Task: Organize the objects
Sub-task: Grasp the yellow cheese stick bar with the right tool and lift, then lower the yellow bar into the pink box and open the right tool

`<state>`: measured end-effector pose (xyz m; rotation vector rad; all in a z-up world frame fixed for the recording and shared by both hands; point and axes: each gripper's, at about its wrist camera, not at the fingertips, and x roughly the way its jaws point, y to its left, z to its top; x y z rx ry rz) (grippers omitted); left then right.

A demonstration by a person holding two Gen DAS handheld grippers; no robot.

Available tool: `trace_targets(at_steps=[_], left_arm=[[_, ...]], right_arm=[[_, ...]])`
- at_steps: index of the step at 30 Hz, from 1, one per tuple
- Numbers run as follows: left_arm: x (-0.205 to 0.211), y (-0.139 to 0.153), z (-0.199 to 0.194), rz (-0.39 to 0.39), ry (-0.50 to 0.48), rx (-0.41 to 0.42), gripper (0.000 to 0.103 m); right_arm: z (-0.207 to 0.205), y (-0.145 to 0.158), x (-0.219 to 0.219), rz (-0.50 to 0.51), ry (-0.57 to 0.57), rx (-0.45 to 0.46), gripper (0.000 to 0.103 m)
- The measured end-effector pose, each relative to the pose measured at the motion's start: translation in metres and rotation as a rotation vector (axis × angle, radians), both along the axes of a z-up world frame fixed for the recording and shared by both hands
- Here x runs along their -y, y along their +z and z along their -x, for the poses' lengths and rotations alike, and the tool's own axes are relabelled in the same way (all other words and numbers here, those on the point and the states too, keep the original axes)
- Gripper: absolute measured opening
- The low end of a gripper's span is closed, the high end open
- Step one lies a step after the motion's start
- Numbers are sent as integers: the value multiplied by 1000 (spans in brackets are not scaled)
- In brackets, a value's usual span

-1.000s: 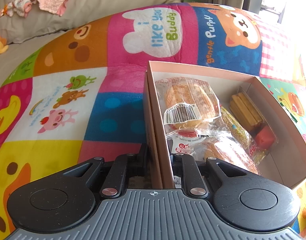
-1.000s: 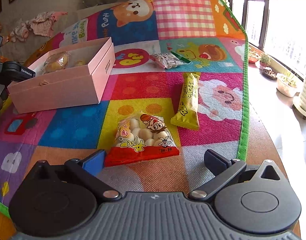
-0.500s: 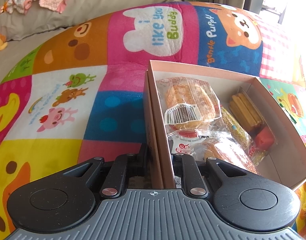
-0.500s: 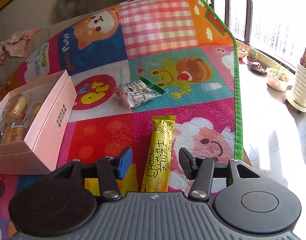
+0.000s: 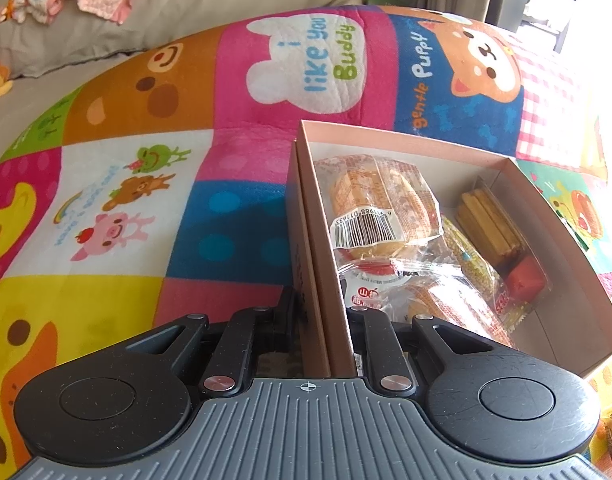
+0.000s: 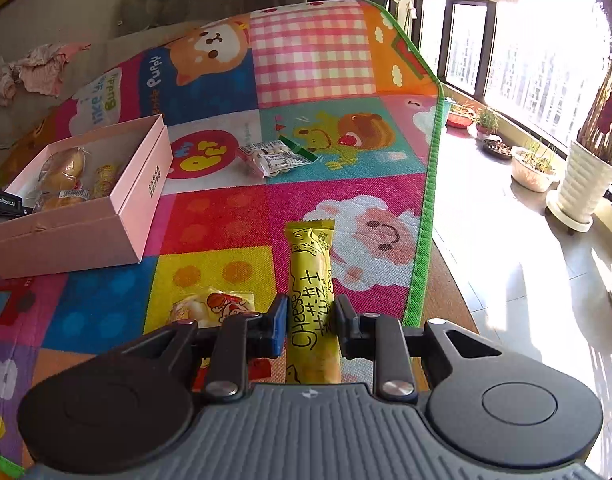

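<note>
Since earlier our right gripper (image 6: 311,326) clamps the long yellow cheese-stick packet (image 6: 312,300), right of the pink cardboard box (image 6: 118,216); left gripper (image 5: 320,312) pinches that box's wall. Slick wrapper may slip.

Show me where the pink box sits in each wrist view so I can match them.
Left wrist: pink box fills centre right, open; left gripper is clamped on its near wall.
Right wrist: pink box sits at left middle, open, beyond the yellow cheese stick held in the right gripper.
Shared landmark: the puppy patch on the mat, beyond the box in both.
</note>
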<state>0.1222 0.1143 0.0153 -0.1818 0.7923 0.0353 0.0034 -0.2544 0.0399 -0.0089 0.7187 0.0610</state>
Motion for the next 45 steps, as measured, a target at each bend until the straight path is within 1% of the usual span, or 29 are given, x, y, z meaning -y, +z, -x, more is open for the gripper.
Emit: trace_targets(at_steps=[3, 7, 12, 16, 19, 25, 27, 31, 36, 38, 40, 41, 42, 45], left_arm=[[0, 0, 0, 0, 2, 0, 17], [-1, 0, -1, 7, 7, -6, 17], [0, 1, -2, 4, 15, -10, 17], [5, 3, -3, -24, 19, -20, 17], [5, 3, -4, -26, 25, -25, 17], [5, 3, -4, -24, 29, -23, 17], [4, 2, -4, -20, 29, -20, 17], [3, 1, -2, -20, 17, -11, 17], [2, 1, -1, -13, 17, -10, 17], [3, 1, -1, -19, 11, -8, 17], [2, 1, -1, -15, 11, -8, 17], [2, 1, -1, -11, 12, -7, 17], [1, 1, 0, -7, 14, -7, 17], [2, 0, 1, -4, 22, 1, 16]], right_arm=[[29, 12, -8, -58, 32, 23, 24], [48, 23, -31, -92, 108, 43, 24], [56, 33, -55, -85, 181, 53, 24], [59, 37, -58, -113, 209, 45, 24], [52, 42, -61, -123, 230, 49, 24], [14, 78, -85, -158, 317, 90, 24], [-13, 86, -101, -167, 342, 80, 24], [-64, 88, -133, -167, 369, 35, 24], [-127, 78, -183, -152, 363, -14, 24], [-145, 75, -203, -123, 370, -10, 25], [-157, 73, -217, -80, 374, 9, 28], [-162, 72, -220, -68, 367, 6, 37], [-164, 73, -218, -73, 360, 1, 40], [-153, 78, -198, -123, 373, 0, 41]])
